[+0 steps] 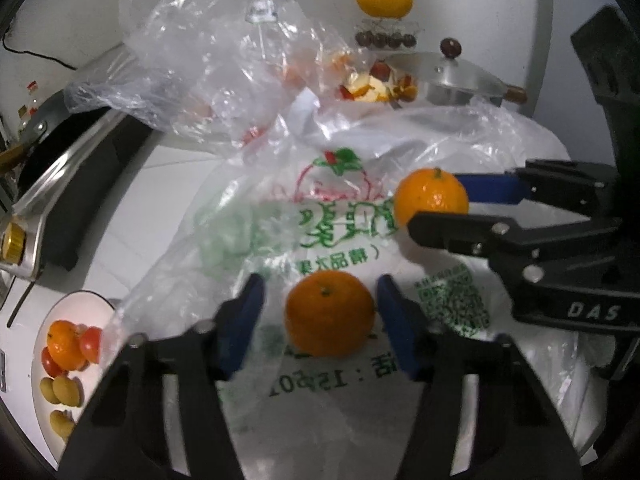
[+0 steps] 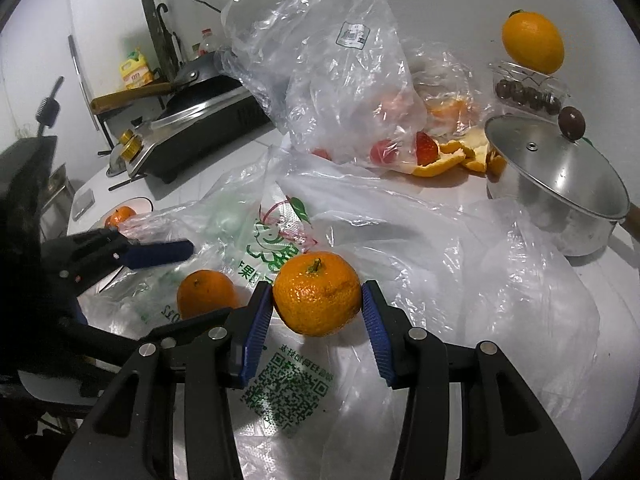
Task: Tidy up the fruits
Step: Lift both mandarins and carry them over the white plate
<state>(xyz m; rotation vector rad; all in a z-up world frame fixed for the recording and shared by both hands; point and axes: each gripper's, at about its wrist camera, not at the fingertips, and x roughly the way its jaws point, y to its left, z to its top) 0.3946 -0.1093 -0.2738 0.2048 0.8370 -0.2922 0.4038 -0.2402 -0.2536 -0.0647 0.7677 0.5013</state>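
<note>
Two tangerines lie over a white printed plastic bag point(image 1: 224, 240). The nearer tangerine point(image 1: 330, 314) sits between the blue pads point(image 1: 246, 320) of my left gripper point(image 1: 320, 284), with a small gap on the left side, so it is open around it. My right gripper point(image 2: 316, 286) is shut on the other tangerine point(image 2: 318, 294), stem up, pads pressing both sides. In the left wrist view that right gripper point(image 1: 436, 200) comes in from the right with its tangerine point(image 1: 430, 200). A white plate point(image 1: 80, 298) at the lower left holds a tangerine, tomatoes and small yellow fruits.
A crumpled clear bag point(image 2: 332, 80) with red fruit stands behind. Orange peels point(image 2: 444, 160) lie beside a lidded steel pot point(image 2: 560, 184) on the right. An orange point(image 2: 534, 44) rests on a clear box of dark fruit. A stove point(image 2: 192, 132) with a pan is at the left.
</note>
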